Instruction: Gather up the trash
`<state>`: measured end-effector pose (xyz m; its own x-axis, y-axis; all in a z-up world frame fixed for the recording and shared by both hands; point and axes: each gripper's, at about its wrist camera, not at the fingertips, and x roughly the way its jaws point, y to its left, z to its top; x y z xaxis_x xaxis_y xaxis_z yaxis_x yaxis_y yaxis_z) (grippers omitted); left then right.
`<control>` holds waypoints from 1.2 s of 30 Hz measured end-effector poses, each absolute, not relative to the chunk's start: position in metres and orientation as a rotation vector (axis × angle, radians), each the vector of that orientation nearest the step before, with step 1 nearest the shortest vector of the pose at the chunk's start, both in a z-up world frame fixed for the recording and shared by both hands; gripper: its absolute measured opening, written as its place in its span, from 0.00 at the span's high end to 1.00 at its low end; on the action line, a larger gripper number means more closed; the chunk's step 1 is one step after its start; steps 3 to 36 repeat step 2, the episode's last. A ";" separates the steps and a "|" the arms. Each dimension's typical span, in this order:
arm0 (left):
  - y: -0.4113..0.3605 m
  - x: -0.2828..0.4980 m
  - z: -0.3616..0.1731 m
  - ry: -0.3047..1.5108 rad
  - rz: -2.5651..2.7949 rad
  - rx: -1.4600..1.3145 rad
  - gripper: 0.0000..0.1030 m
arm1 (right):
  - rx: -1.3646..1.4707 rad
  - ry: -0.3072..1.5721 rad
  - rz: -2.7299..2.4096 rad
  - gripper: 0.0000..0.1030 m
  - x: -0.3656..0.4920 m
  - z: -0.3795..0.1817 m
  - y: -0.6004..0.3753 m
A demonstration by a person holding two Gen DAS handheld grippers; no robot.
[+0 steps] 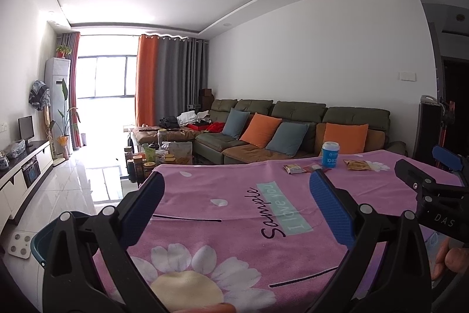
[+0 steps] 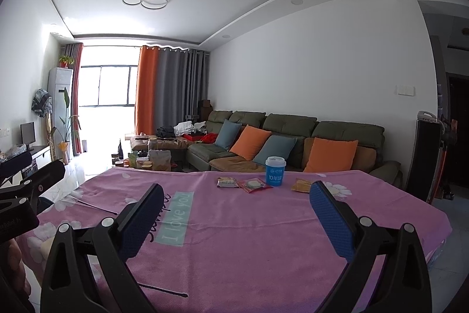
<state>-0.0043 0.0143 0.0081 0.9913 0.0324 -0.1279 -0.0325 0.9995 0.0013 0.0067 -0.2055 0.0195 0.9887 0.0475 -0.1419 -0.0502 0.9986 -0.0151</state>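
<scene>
A blue paper cup point(image 2: 275, 170) with a white lid stands near the far edge of the pink flowered tablecloth point(image 2: 234, 225). Three snack wrappers lie around it: a brownish one point(image 2: 226, 182) at the left, a red one point(image 2: 253, 185) beside that, and a yellow one point(image 2: 302, 185) to the cup's right. The left wrist view shows the same cup point(image 1: 330, 154) and wrappers point(image 1: 293, 168) farther off. My right gripper point(image 2: 236, 195) is open above the table, well short of the trash. My left gripper point(image 1: 236, 187) is open too, nothing between its fingers.
A teal bin point(image 1: 44, 239) stands on the floor beside the table's left edge, behind my left gripper. A green sofa point(image 2: 293, 143) with orange and blue cushions lies beyond the table. A cluttered low table point(image 1: 152, 157) with jars stands at the far left.
</scene>
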 end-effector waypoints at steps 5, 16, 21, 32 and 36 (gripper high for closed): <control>0.017 0.002 0.009 0.140 0.025 -0.002 0.05 | -0.010 0.146 0.044 0.07 0.010 0.019 -0.210; 0.017 0.002 0.009 0.140 0.025 -0.002 0.05 | -0.010 0.146 0.044 0.07 0.010 0.019 -0.210; 0.017 0.002 0.009 0.140 0.025 -0.002 0.05 | -0.010 0.146 0.044 0.07 0.010 0.019 -0.210; 0.017 0.002 0.009 0.140 0.025 -0.002 0.05 | -0.010 0.146 0.044 0.07 0.010 0.019 -0.210; 0.017 0.002 0.009 0.140 0.025 -0.002 0.05 | -0.010 0.146 0.044 0.07 0.010 0.019 -0.210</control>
